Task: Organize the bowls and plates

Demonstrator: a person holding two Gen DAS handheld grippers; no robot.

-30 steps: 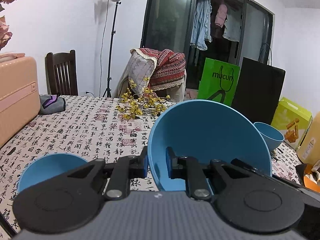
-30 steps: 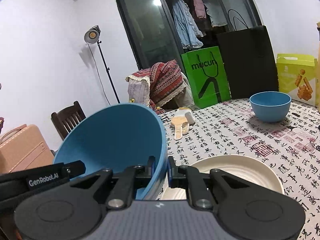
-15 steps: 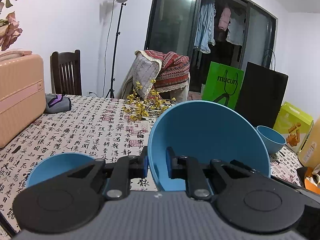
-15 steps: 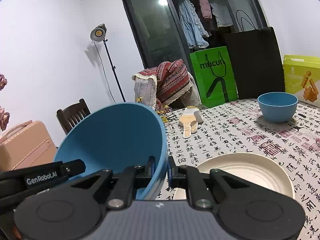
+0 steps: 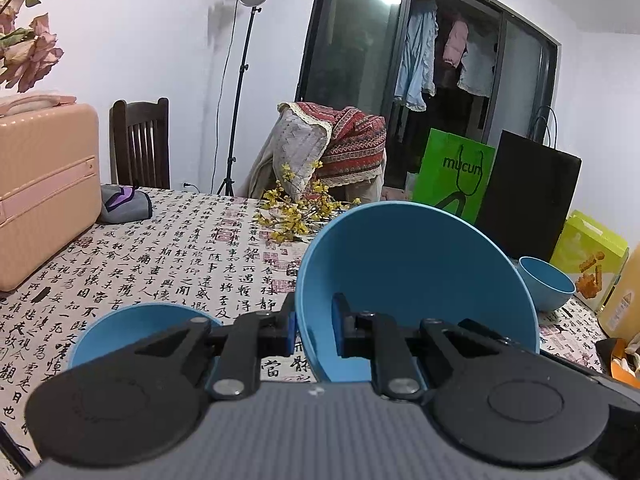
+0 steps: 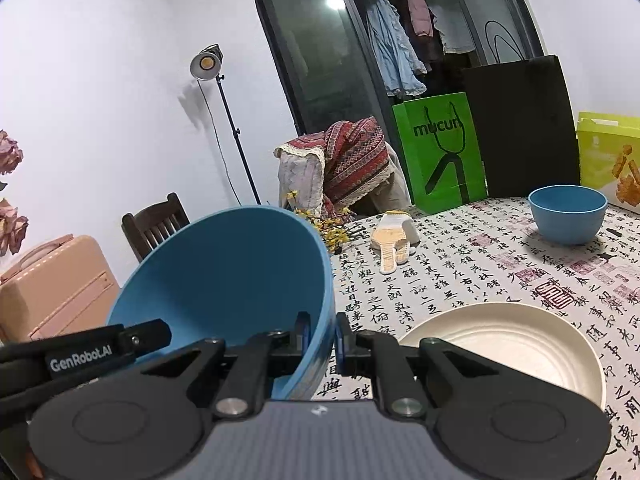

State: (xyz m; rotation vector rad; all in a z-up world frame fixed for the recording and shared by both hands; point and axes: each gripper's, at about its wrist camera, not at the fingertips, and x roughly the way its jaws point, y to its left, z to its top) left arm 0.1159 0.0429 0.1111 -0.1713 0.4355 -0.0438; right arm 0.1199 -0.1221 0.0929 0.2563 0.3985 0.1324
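Observation:
Both grippers hold one large blue bowl [image 5: 416, 280] tilted above the table. My left gripper [image 5: 314, 328] is shut on its left rim. In the right wrist view the same large blue bowl [image 6: 232, 272] has its right rim pinched by my right gripper [image 6: 322, 336], which is shut on it. A second blue bowl [image 5: 132, 332] sits on the cloth below and left of the left gripper. A smaller blue bowl [image 5: 546, 288] [image 6: 568, 216] stands far right. A cream plate [image 6: 504, 344] lies just right of the right gripper.
The table [image 5: 168, 256] has a calligraphy-print cloth. On it lie yellow flowers [image 5: 296, 216], a grey pouch [image 5: 124, 204], a pink suitcase [image 5: 44, 192] at the left, a white-and-yellow glove [image 6: 394, 236], and green and black bags [image 6: 440, 152] at the back. A chair [image 5: 140, 144] stands behind.
The held bowl and both grippers have drifted slightly left over the table. Both grips look unchanged.

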